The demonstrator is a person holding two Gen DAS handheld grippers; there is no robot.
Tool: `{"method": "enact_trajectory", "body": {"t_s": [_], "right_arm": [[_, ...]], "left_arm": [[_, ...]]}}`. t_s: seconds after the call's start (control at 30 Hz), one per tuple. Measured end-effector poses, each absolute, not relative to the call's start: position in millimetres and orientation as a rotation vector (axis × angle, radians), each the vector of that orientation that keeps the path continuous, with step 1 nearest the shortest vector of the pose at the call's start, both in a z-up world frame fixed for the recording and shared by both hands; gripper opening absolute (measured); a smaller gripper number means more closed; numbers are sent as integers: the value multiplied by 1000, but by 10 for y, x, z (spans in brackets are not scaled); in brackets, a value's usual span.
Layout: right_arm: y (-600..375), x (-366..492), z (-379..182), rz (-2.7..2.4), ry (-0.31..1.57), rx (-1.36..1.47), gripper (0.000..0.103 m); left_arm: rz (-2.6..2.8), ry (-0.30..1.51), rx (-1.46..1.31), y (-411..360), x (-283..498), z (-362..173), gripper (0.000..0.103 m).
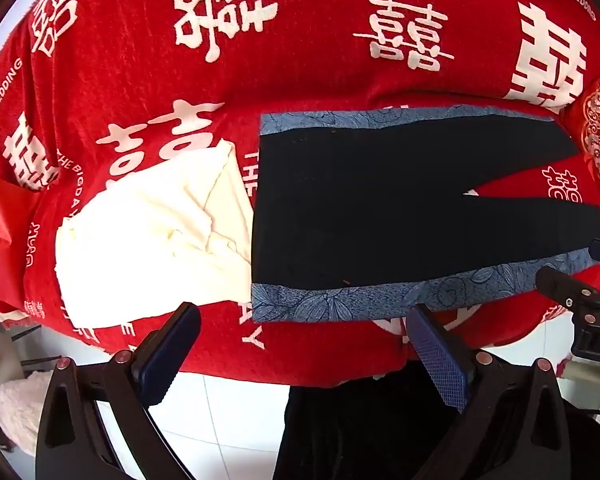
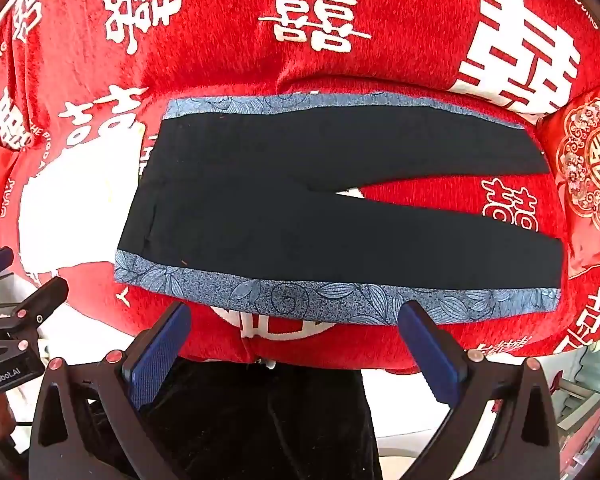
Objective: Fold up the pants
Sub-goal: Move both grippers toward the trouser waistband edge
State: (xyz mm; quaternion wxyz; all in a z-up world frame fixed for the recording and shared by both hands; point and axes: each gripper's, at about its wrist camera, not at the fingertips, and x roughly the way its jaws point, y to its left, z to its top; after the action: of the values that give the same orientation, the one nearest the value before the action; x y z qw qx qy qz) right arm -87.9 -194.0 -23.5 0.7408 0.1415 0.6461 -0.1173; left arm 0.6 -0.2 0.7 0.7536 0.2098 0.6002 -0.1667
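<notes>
Black pants (image 1: 379, 196) with blue floral side stripes lie flat on the red bed cover (image 1: 300, 60), waist to the left, both legs spread to the right. They also show in the right wrist view (image 2: 300, 200). My left gripper (image 1: 303, 320) is open and empty, just short of the near blue stripe by the waist. My right gripper (image 2: 296, 318) is open and empty, just short of the near stripe (image 2: 300, 296) along the near leg. The right gripper also shows in the left wrist view (image 1: 579, 280), and the left one in the right wrist view (image 2: 24, 280).
A folded cream-white garment (image 1: 152, 236) lies just left of the pants' waist. A red embroidered cushion (image 2: 591, 168) sits at the right by the leg ends. The bed's near edge is under the fingers, with white floor tiles (image 1: 228, 412) below.
</notes>
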Motion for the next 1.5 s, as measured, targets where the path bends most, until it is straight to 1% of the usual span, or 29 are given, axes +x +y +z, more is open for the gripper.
{"method": "enact_trajectory", "body": {"t_s": [0.2, 0.33, 0.5, 1.27, 1.5], "right_arm": [[-1972, -866, -185, -262, 1398, 306, 103], [-2007, -857, -158, -270, 1389, 305, 103], [-2040, -829, -129, -275, 1373, 307, 103], [-2014, -708, -14, -296, 1343, 227, 103], [-1988, -704, 164, -334, 1268, 163, 103]], "left_arm": [[-361, 1285, 466, 64, 22, 31, 103], [-345, 1235, 500, -117, -4, 48, 103], [-381, 1247, 487, -112, 6, 101, 103], [-347, 1192, 502, -110, 77, 175, 103], [-344, 1191, 483, -90, 98, 188, 103]]}}
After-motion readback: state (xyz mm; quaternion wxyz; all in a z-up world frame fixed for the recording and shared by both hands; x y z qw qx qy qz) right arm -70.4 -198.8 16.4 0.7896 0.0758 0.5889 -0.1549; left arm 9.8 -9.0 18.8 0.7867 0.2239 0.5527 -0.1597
